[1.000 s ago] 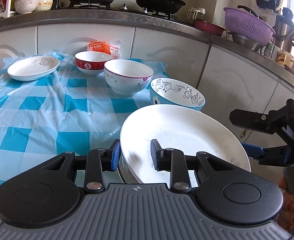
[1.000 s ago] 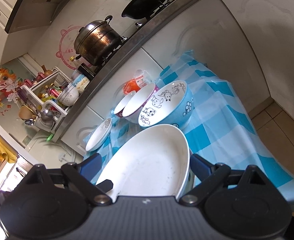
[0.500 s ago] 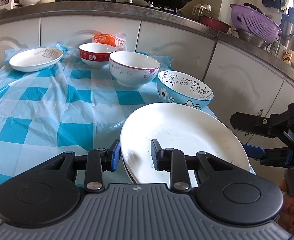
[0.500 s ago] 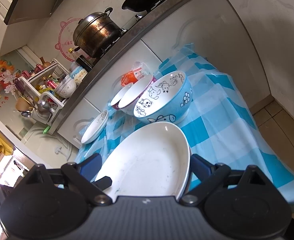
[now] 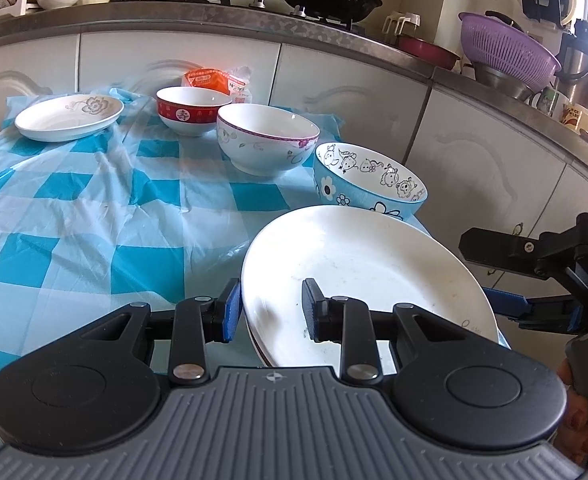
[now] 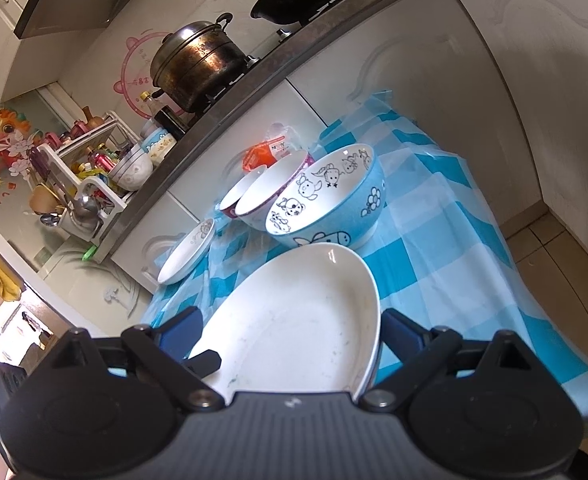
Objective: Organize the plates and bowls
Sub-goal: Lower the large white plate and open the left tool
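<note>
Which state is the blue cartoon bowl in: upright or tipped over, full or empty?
Upright and empty. The blue cartoon bowl stands on its base on the checked cloth, mouth upward, and its white inside shows only printed animals.

bowls (image 5: 267, 139): 3 on cloth | plates (image 5: 368, 276): 2 | tongs (image 5: 271, 312): 2

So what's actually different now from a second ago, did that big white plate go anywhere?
Barely. The left gripper still pinches the big white plate by its near rim, and the plate hasn't visibly shifted. The right gripper, straddling the plate's width, is opening a touch wider. The three bowls, like the blue cartoon bowl, and the small flowered plate stayed where they were.
</note>
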Demonstrator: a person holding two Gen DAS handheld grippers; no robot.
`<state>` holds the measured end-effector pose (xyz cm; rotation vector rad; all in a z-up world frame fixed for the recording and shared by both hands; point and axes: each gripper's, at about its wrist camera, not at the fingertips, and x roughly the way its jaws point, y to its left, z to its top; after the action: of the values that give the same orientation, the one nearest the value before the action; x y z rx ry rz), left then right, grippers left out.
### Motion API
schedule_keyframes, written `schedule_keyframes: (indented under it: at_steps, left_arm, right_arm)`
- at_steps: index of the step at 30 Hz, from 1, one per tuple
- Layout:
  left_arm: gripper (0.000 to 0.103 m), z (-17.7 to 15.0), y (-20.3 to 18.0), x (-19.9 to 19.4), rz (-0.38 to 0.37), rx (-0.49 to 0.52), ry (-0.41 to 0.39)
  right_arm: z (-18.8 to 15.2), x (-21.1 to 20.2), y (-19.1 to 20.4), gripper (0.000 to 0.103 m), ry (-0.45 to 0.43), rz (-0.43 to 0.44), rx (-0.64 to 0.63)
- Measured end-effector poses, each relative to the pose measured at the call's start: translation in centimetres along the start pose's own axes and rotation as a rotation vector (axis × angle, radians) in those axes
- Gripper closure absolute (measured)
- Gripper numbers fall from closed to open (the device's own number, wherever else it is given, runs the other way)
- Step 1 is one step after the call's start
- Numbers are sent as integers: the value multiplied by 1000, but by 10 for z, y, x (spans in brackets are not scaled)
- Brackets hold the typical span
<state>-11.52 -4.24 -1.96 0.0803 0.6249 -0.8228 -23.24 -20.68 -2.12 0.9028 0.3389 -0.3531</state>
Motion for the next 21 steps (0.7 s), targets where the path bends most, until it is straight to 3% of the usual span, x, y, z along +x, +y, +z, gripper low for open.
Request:
schedule_keyframes:
  at_steps: [13, 21]
  left_arm:
    - [46, 8, 21, -10, 19, -62, -49]
    - [40, 19, 46, -18, 54, -130, -103]
  right_arm:
    - [3, -3, -5, 3, -25, -17, -2]
    - [9, -6, 0, 3, -44, -38, -34]
